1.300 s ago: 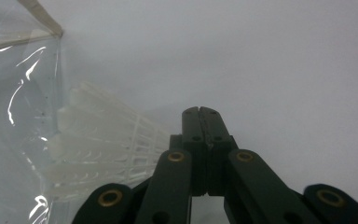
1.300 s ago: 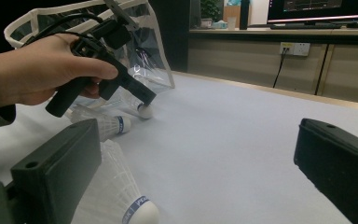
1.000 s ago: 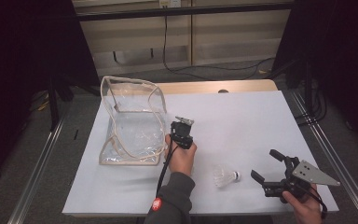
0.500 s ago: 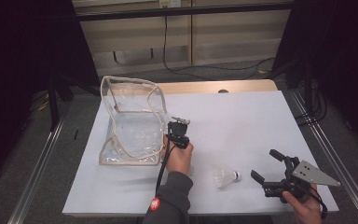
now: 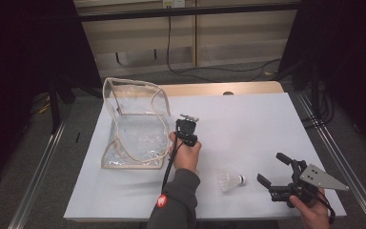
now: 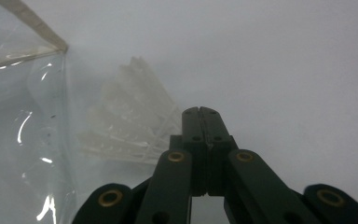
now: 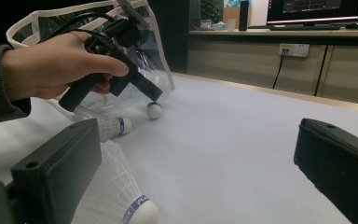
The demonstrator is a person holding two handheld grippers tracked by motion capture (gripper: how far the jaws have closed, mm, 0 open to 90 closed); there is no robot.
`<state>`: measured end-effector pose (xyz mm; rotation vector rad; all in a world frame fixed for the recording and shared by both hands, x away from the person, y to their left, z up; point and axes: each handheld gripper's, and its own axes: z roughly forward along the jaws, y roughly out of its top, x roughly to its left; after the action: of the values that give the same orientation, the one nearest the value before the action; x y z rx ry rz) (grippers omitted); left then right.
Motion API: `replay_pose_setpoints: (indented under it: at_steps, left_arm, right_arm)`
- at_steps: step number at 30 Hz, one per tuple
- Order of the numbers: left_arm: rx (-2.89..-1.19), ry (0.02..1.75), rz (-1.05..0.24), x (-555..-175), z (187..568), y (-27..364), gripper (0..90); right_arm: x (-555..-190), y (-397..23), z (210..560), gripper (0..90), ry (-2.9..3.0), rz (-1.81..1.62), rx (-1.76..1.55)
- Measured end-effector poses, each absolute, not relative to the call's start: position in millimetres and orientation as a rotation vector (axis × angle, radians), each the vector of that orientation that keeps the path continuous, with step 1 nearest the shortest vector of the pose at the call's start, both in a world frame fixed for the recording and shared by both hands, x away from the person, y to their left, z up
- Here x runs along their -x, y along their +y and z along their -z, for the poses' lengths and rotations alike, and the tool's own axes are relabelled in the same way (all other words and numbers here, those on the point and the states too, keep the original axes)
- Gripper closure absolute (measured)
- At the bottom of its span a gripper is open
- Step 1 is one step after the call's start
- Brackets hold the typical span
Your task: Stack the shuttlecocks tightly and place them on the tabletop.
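the left gripper [image 5: 187,125] is held with its jaws pressed together, nothing clamped between them, just beside the clear bag [image 5: 134,124] on the desk [image 5: 267,124]. a shuttlecock [image 6: 130,116] is seen lying just beyond its closed tips, against the bag's wall. the right gripper [image 5: 272,171] is held with jaws apart, and another shuttlecock [image 5: 230,181] lies just to its left.

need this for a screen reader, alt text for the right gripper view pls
A hand holds the left gripper by a clear bag, near two shuttlecocks. A third shuttlecock lies between the right gripper's open jaws.
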<state>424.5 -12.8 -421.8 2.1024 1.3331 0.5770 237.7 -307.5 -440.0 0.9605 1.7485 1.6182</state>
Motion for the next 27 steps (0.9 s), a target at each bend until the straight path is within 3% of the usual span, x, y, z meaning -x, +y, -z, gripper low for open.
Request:
replay_pose_setpoints:
  at_steps: [27]
  left_arm:
    - [-2.147, 1.260, -0.503, -424.2, 421.2, -20.0, 88.4]
  right_arm:
    - [-237.2, -309.0, 439.6, 0.2, 1.744, -1.615, -0.961]
